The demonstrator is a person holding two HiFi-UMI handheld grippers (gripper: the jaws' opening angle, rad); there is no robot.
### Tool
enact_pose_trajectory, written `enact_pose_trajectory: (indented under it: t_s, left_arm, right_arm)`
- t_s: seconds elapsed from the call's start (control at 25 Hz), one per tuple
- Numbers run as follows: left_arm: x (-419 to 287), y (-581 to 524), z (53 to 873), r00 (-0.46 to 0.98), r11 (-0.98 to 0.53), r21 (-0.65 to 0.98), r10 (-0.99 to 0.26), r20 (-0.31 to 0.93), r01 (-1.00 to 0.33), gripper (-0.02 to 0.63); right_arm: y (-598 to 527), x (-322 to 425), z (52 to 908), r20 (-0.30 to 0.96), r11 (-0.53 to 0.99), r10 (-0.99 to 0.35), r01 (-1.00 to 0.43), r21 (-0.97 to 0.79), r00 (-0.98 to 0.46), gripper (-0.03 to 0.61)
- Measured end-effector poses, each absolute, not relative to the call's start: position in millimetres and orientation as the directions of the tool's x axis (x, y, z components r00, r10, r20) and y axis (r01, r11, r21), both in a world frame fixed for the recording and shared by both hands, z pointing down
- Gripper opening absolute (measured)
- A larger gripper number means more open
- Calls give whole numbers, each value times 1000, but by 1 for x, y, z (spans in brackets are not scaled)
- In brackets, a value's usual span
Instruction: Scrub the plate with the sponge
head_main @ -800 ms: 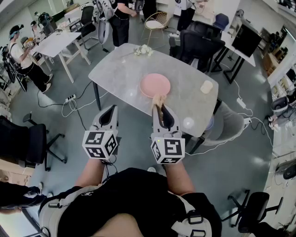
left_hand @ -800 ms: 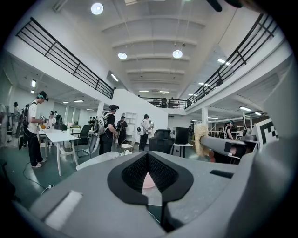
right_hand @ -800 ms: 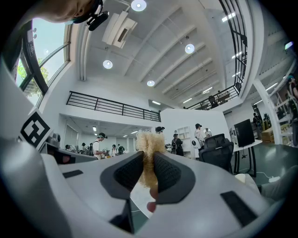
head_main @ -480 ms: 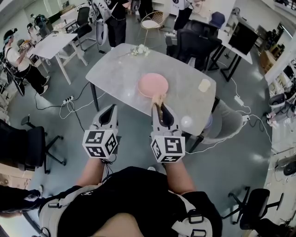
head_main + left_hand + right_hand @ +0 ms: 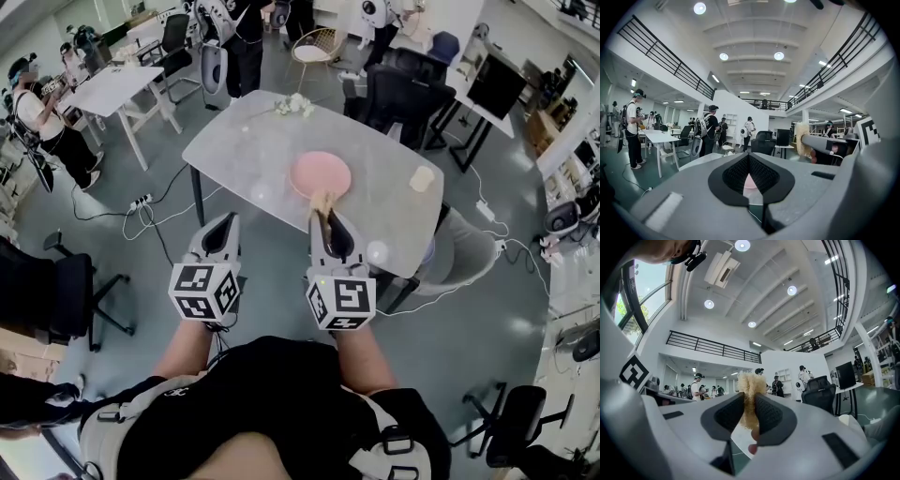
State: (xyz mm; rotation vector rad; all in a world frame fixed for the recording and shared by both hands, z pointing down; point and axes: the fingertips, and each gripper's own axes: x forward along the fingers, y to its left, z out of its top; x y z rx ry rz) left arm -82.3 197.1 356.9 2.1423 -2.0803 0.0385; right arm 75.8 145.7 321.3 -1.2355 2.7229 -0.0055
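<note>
Hovering at the near edge of the table (image 5: pixel 248 150), the right tongs (image 5: pixel 322 216) are clamped on the sponge (image 5: pixel 323 201). It sticks out past the tips and overlaps the near rim of the plate (image 5: pixel 320 172); I can't tell if they touch. The left tongs (image 5: pixel 226 221) are closed on nothing, over the floor (image 5: pixel 159 258) short of the table edge. There is bare tabletop left of the plate, a cup (image 5: pixel 421 177) to its right, and chairs (image 5: pixel 398 89) along the far edge.
</note>
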Motion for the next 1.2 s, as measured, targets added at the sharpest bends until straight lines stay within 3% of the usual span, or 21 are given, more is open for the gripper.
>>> enact_pose_trajectory:
  t_s: [0.6, 1.2]
  left_arm:
    - [-118, 203, 383, 59, -39, 130, -987, 150, -991, 5]
    - [-126, 48, 382, 36, -25, 68, -985, 166, -997, 5]
  right_arm:
    - [147, 50, 338, -107, 616, -787, -785, -65, -608, 72]
    - [-18, 38, 349, -107, 631, -775, -769, -99, -623, 72]
